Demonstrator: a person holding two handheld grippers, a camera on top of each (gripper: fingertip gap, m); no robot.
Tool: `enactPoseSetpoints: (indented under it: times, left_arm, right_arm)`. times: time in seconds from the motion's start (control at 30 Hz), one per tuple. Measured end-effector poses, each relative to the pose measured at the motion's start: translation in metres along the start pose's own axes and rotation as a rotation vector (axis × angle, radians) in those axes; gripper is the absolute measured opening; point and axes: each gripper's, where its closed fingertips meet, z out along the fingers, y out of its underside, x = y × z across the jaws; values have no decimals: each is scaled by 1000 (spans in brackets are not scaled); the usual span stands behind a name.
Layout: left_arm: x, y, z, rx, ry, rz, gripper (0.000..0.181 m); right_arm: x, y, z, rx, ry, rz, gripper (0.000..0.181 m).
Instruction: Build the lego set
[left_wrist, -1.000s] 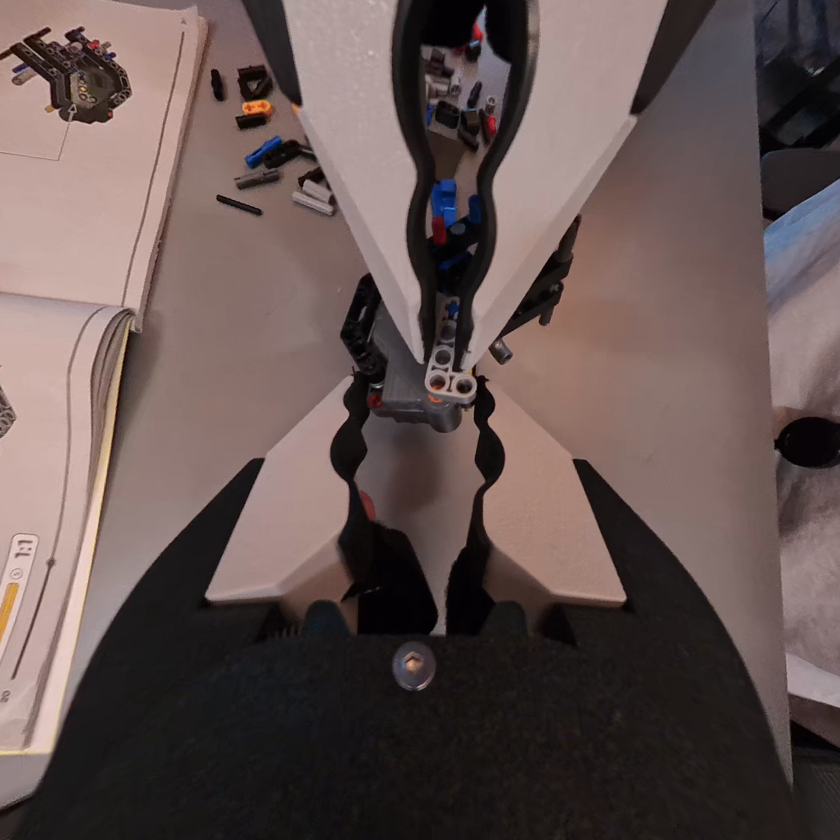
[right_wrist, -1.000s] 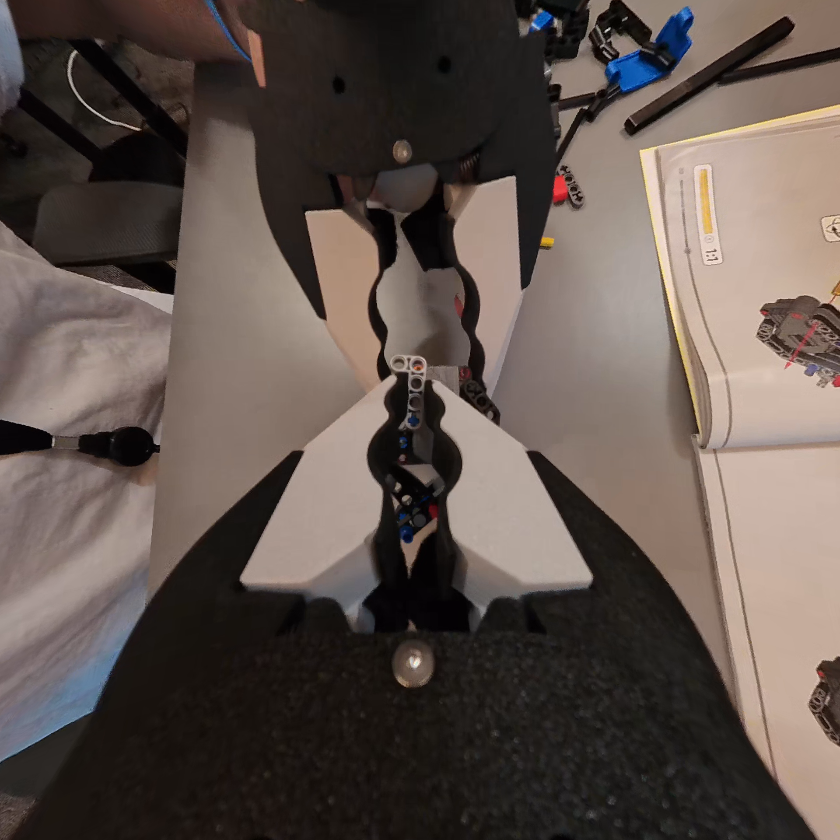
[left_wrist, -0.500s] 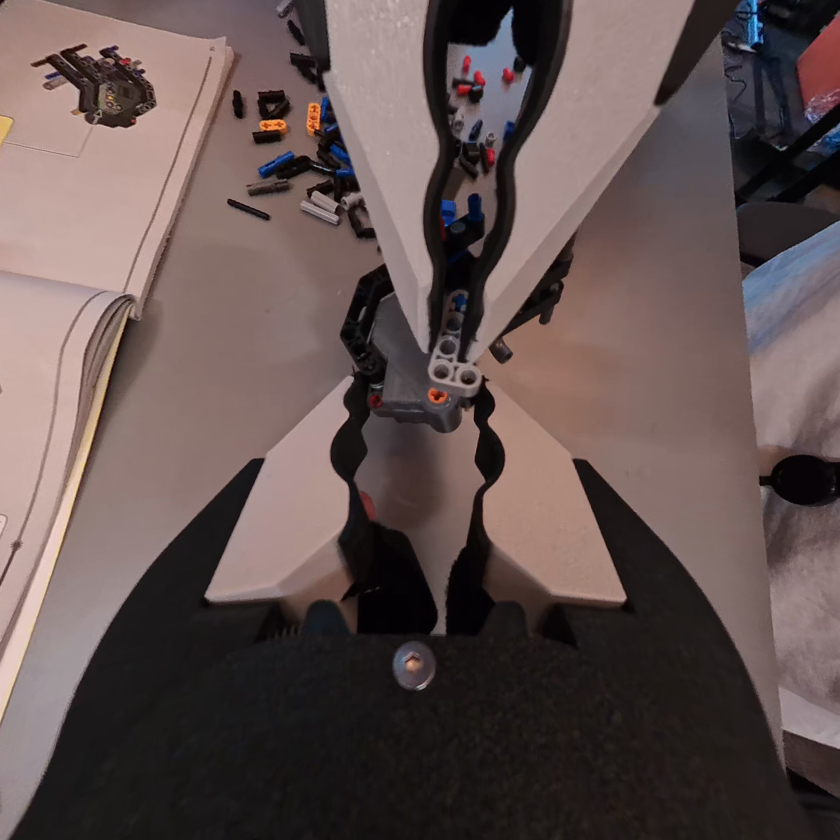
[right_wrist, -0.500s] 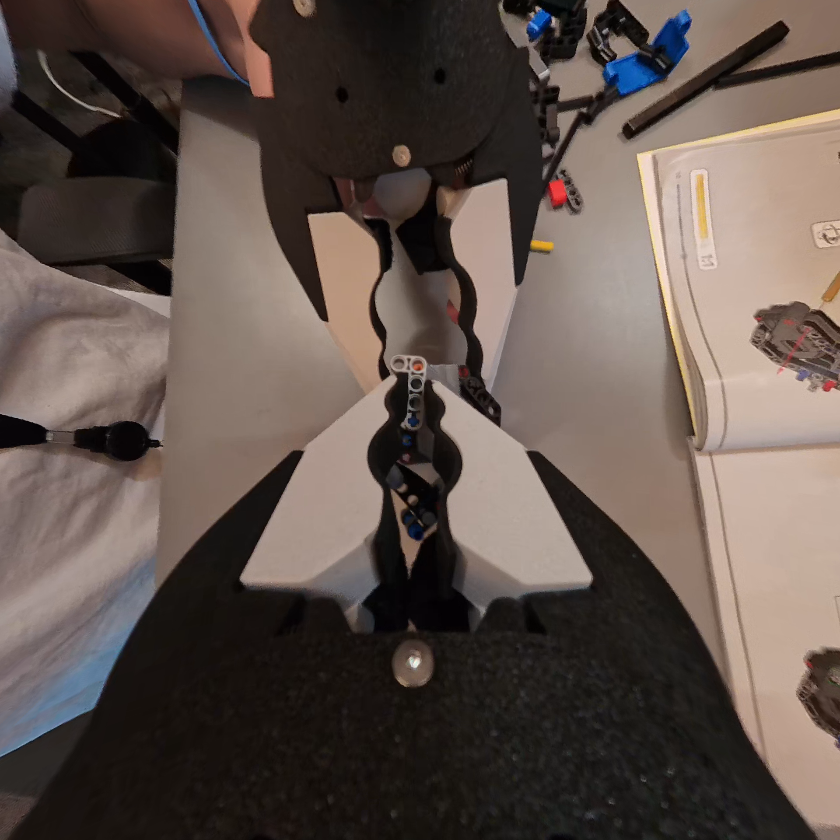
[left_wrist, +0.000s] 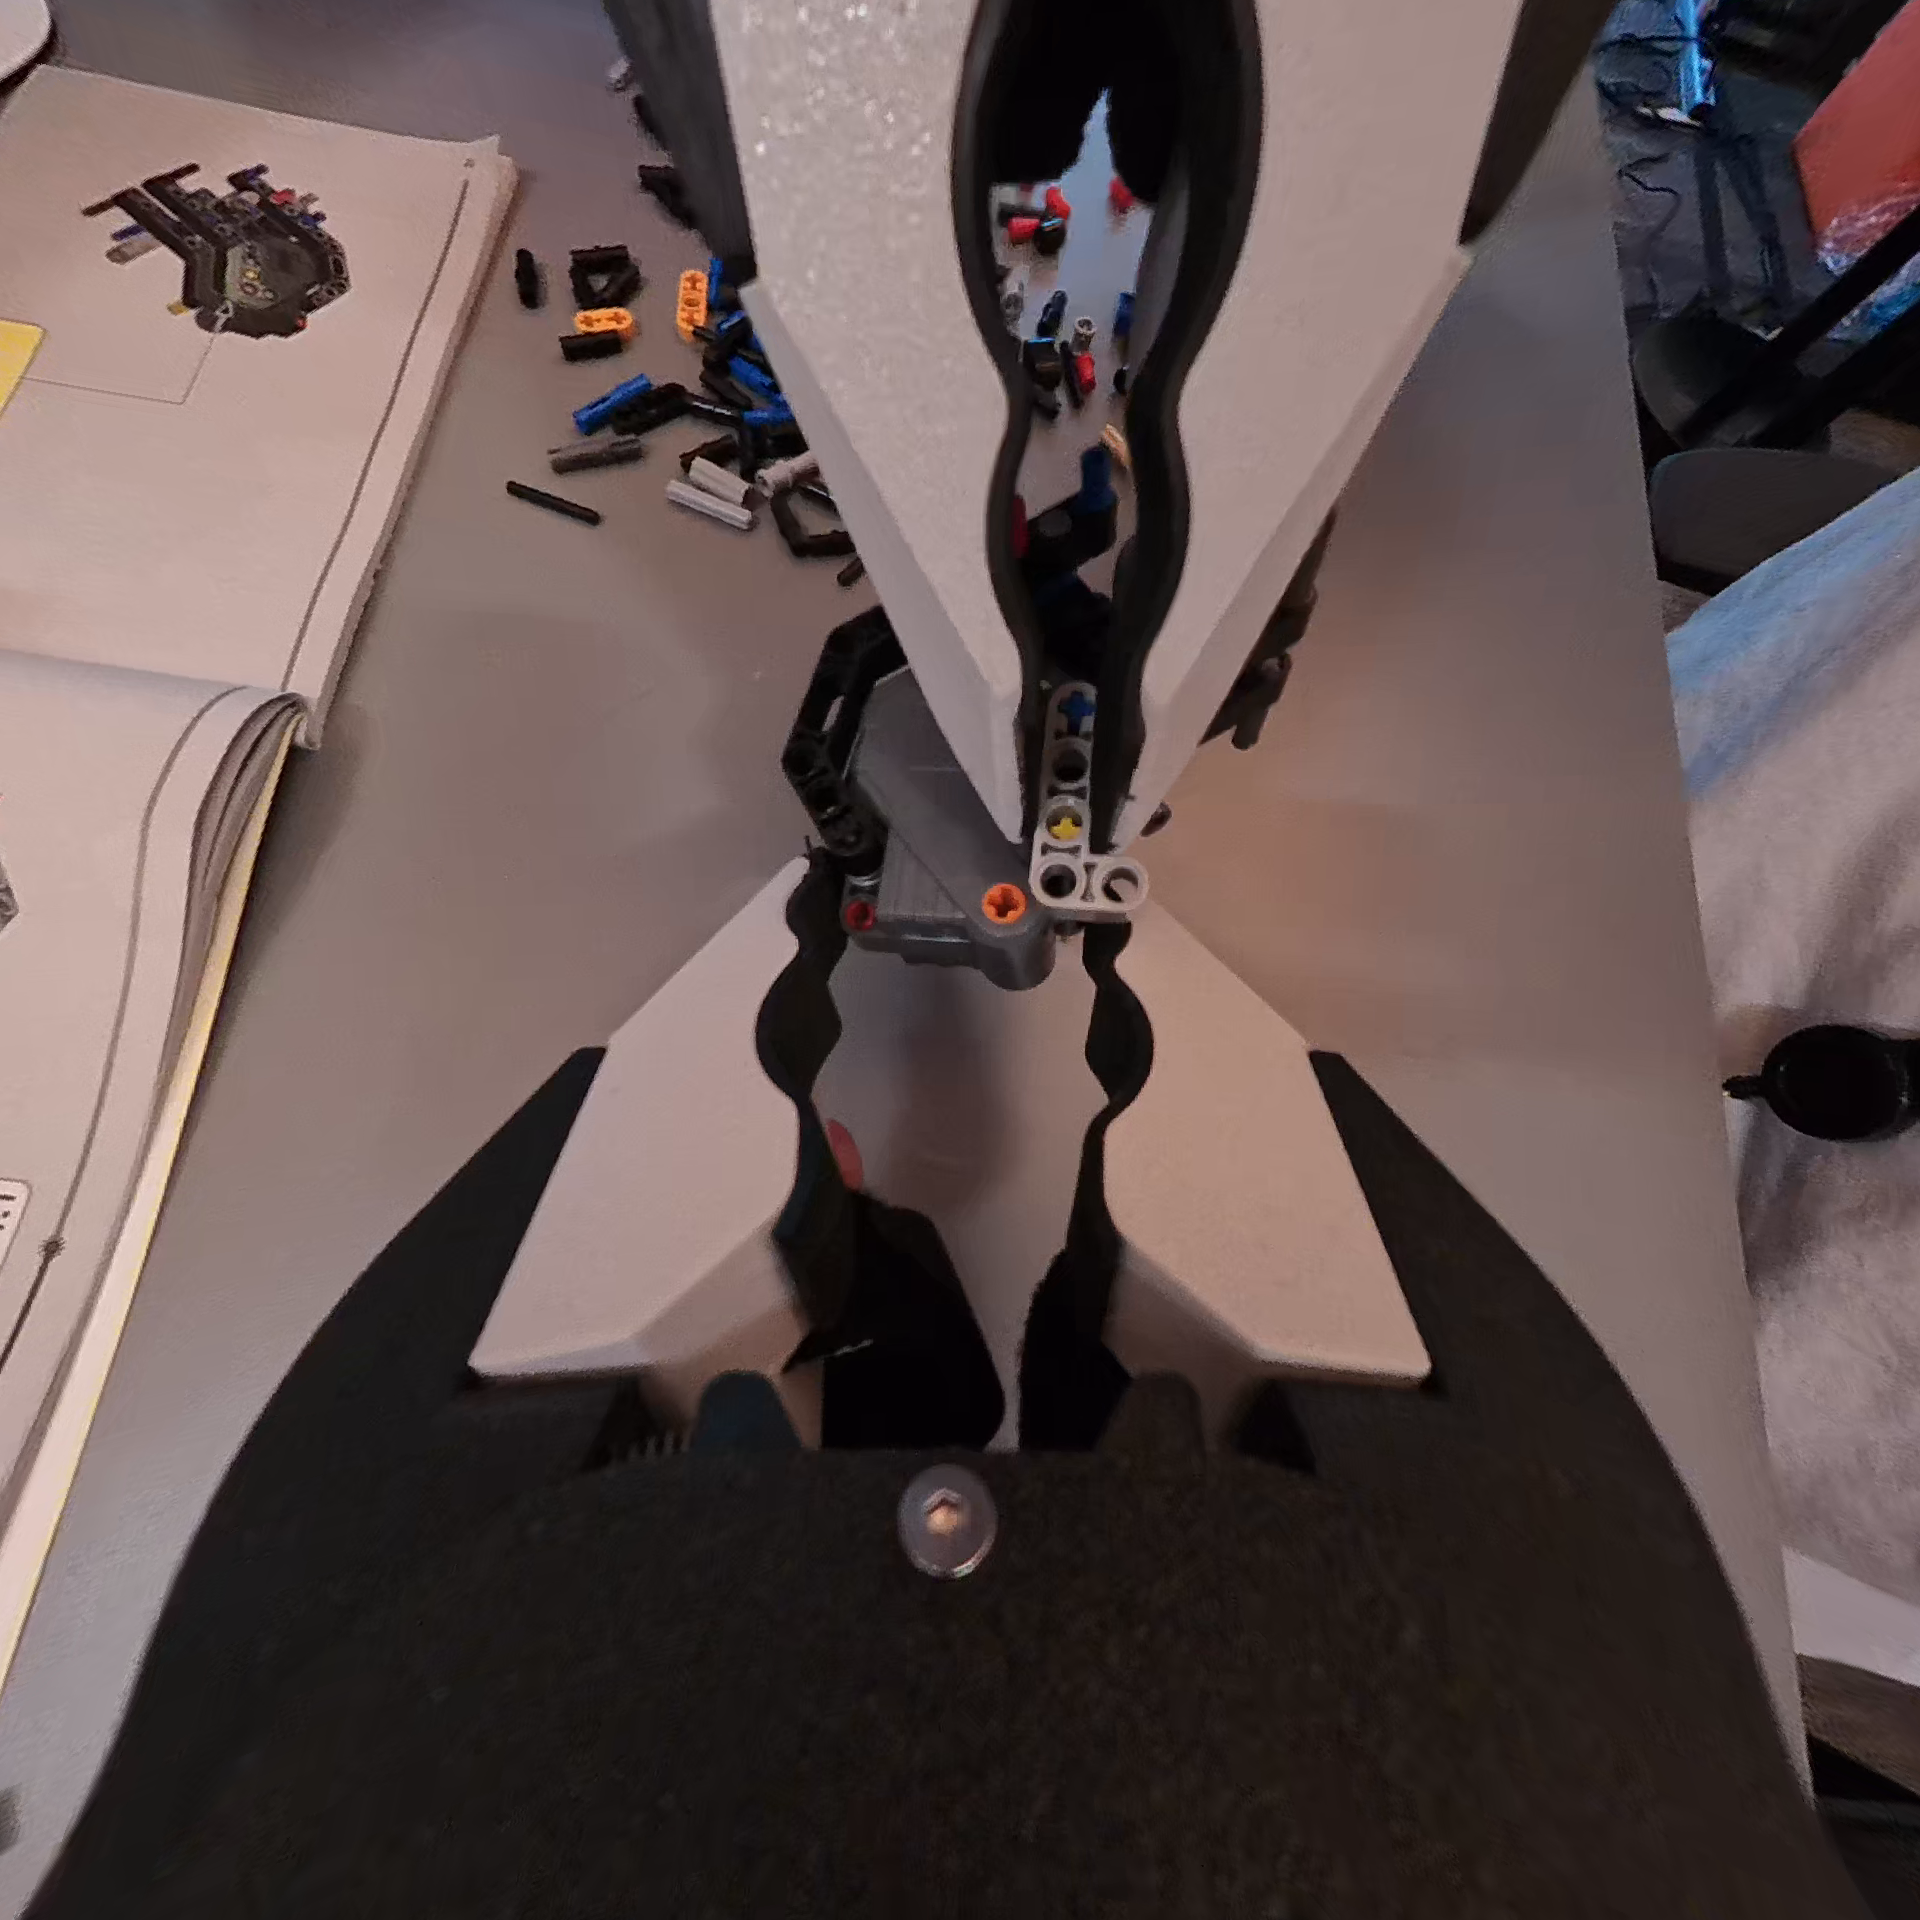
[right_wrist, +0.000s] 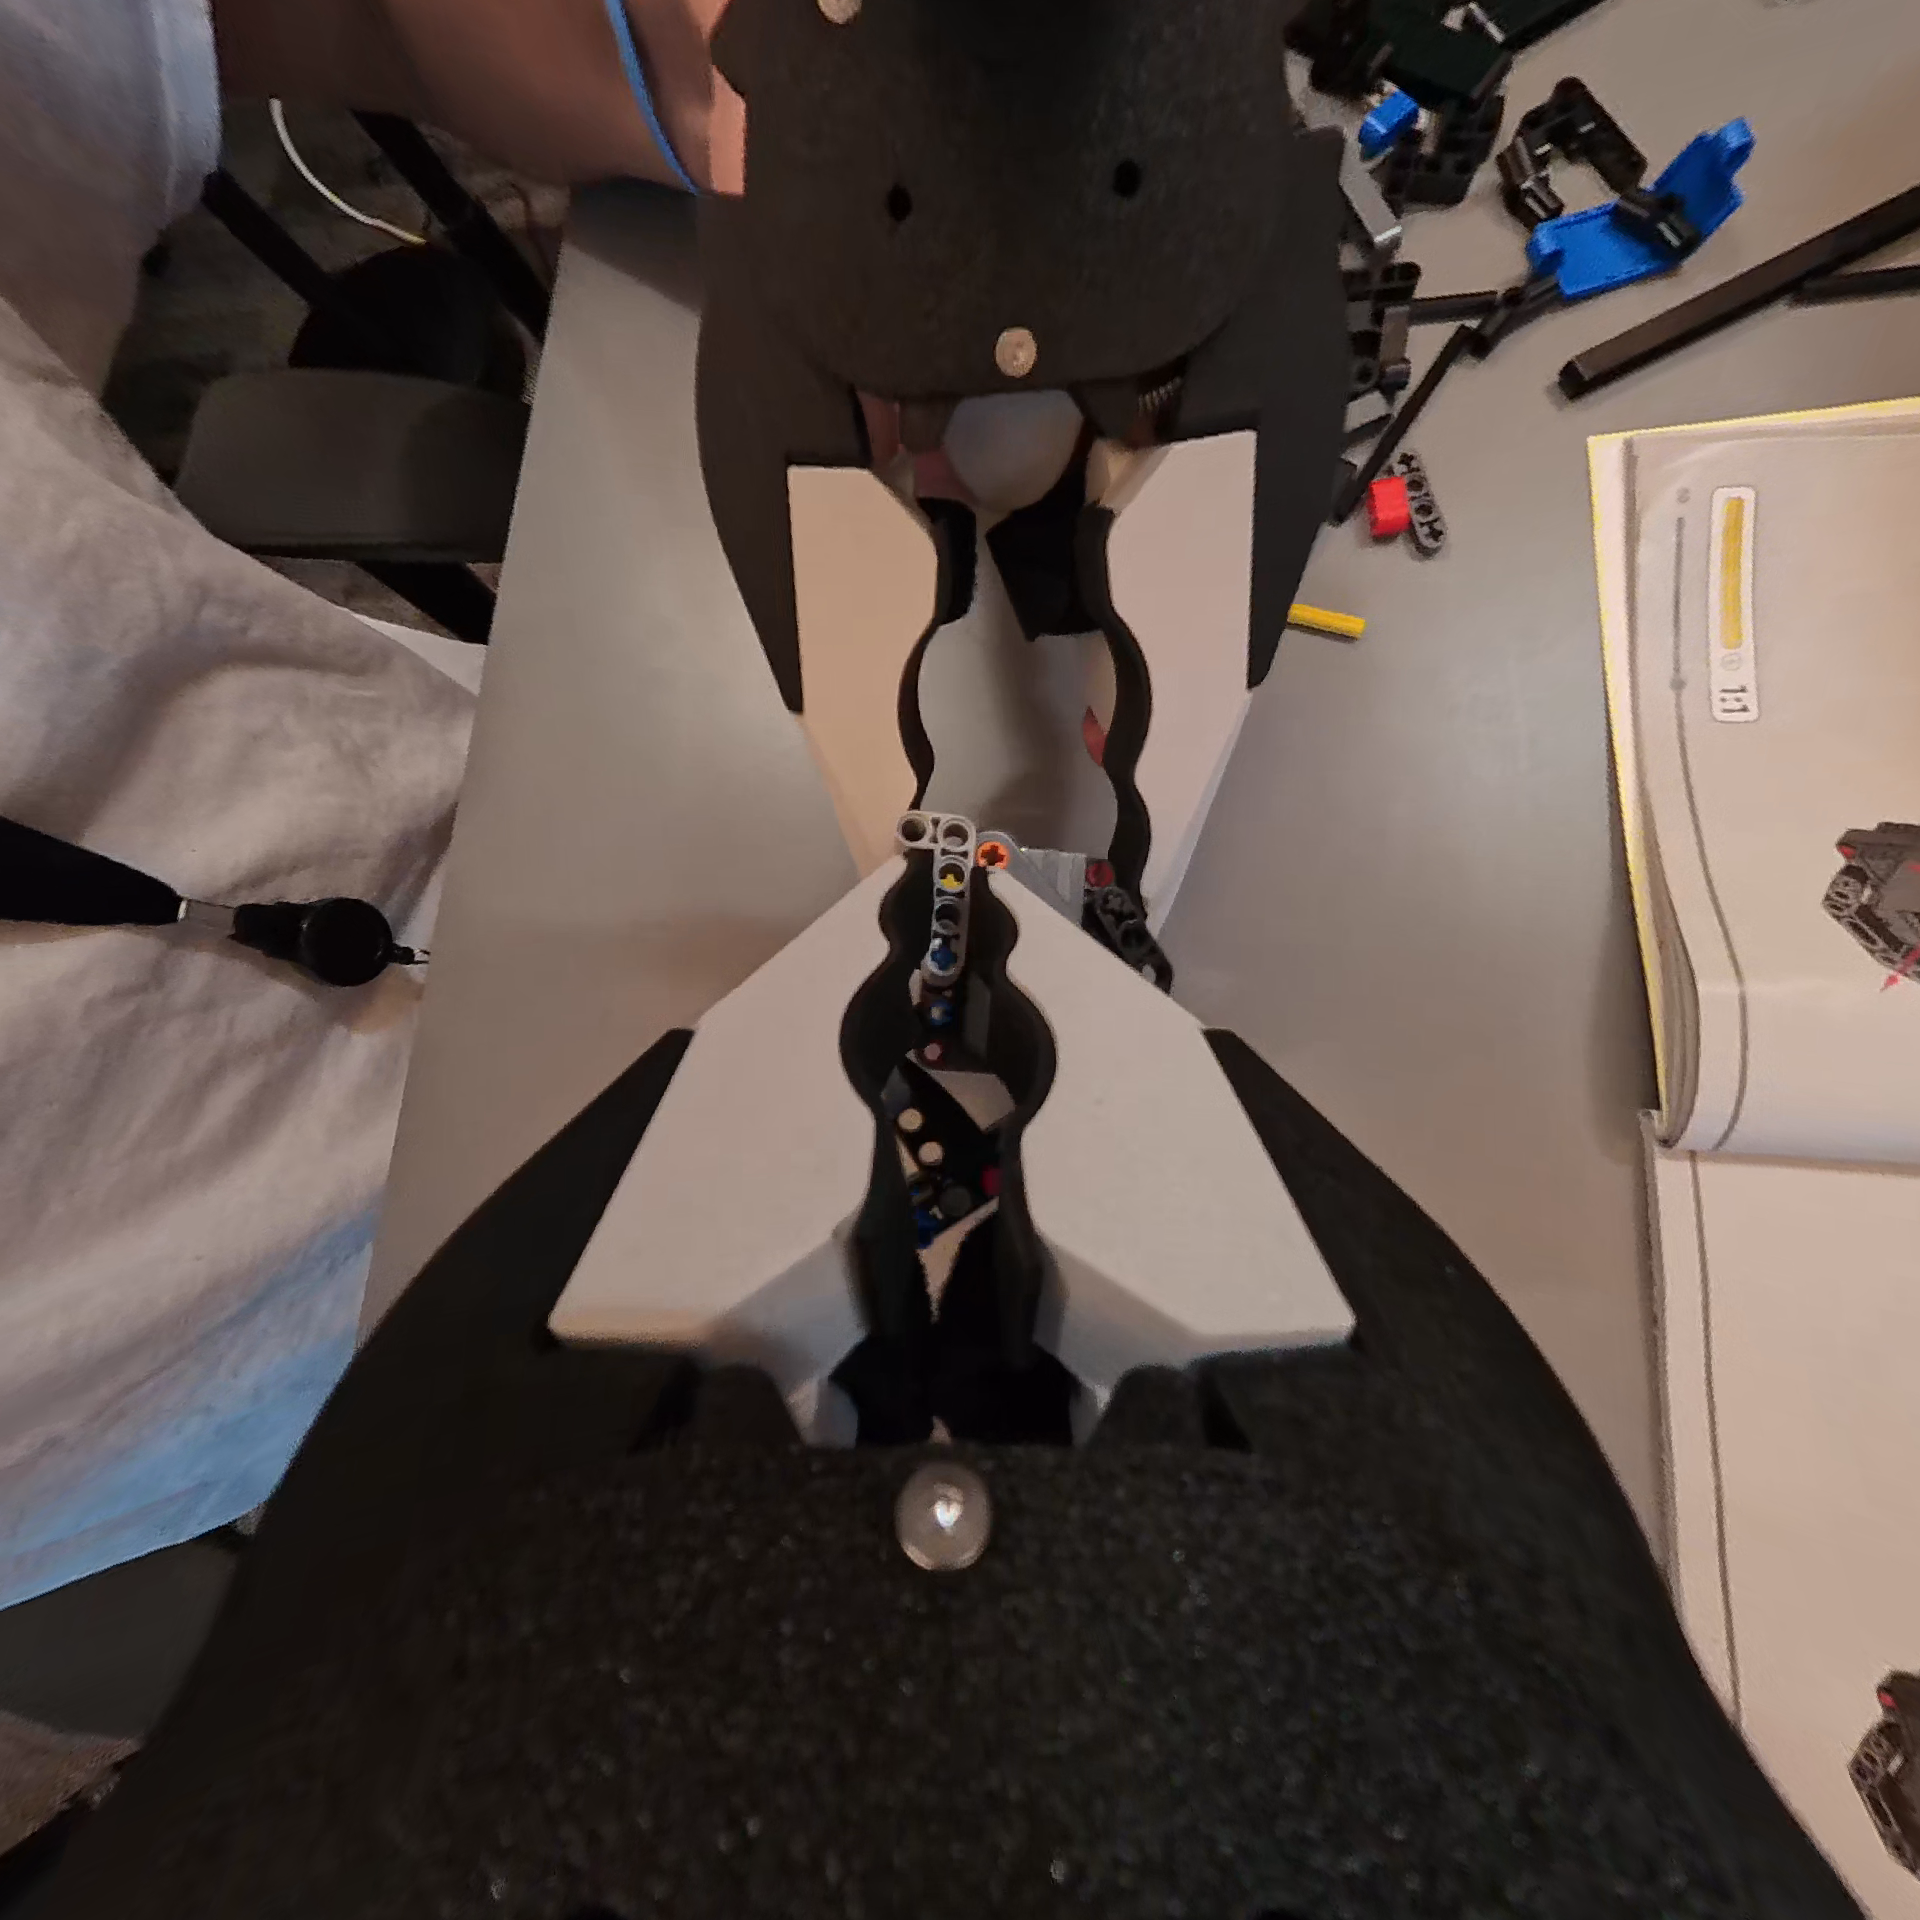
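Two grippers nose to nose over the grey worktop (left_wrist: 582, 790). Right gripper (right_wrist: 948, 883) pinched tight on the light grey L-shaped beam (right_wrist: 943, 868), short foot poking out past the tips, yellow pin showing in one hole. Left gripper (left_wrist: 961, 914) spread wide, fingers (left_wrist: 800, 966) bracketing the dark grey motor block (left_wrist: 935, 883) with the orange hub, black frame hooked on beside it; contact with the block hard to call. Beam foot sitting right against the orange hub. Loose black, blue and orange pieces (left_wrist: 675, 395) scattered beyond, instruction booklet (left_wrist: 208, 436) open alongside. Blue panel (right_wrist: 1631, 223) and small yellow axle (right_wrist: 1325, 621) lying further off.
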Motion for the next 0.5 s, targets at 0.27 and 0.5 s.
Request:
enactPoseSetpoints:
  times: [0.27,0.5]
  left_arm:
    - [7,-8,-1,61,58,-27,44]
    - [1,-9,0,69,42,-53,45]
  right_arm:
    - [-5,-3,-5,73,-86,5,6]
    - [2,-4,-7,77,-32,2,6]
